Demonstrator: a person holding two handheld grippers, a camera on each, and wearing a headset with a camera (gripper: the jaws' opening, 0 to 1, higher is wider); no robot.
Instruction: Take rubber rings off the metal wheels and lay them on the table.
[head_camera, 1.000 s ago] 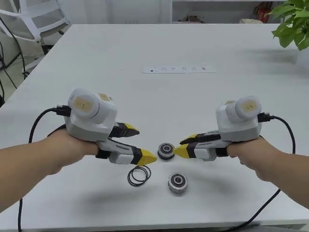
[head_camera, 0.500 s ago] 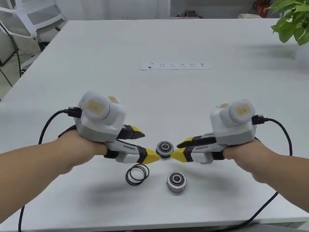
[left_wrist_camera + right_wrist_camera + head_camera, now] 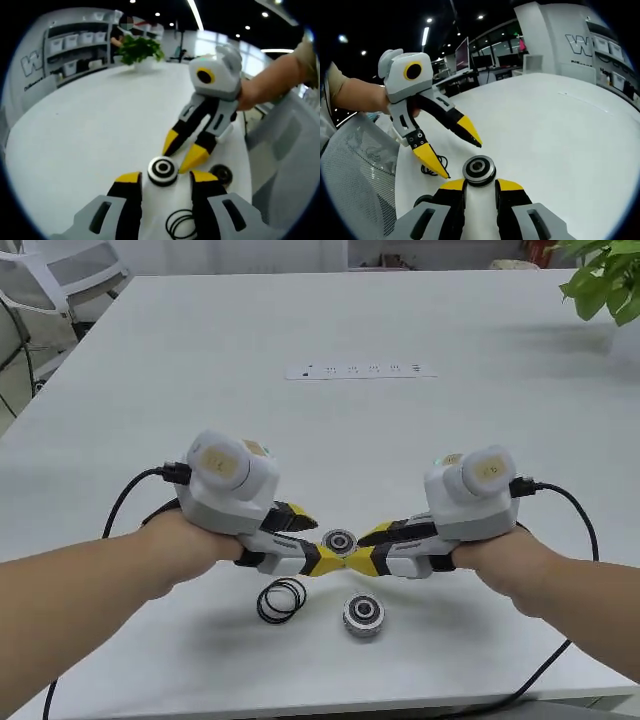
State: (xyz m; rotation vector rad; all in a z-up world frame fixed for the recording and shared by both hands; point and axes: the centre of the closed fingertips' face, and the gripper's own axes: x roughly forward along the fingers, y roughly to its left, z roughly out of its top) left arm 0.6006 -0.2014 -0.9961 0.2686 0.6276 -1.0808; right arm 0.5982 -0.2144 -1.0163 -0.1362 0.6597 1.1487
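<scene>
A small metal wheel (image 3: 339, 541) lies flat on the white table (image 3: 450, 420), directly between my two grippers. My left gripper (image 3: 317, 540) is open, its yellow tips wide apart on either side of the wheel (image 3: 162, 171). My right gripper (image 3: 362, 548) comes from the other side, open by a narrow gap, its tips against the rim of the wheel (image 3: 479, 171). A second wheel (image 3: 363, 612) lies nearer the front edge. A few loose black rubber rings (image 3: 281, 600) lie beside it, under the left gripper.
A white power strip (image 3: 360, 371) lies flat at mid-table. A green plant (image 3: 605, 285) stands at the far right corner and an office chair (image 3: 60, 270) at the far left. Black cables (image 3: 570, 530) trail from both grippers toward the front edge.
Both grippers have closed in on the wheel from either side until their tips nearly meet at it. The wheels and rings have stayed put; the head view has shifted slightly.
</scene>
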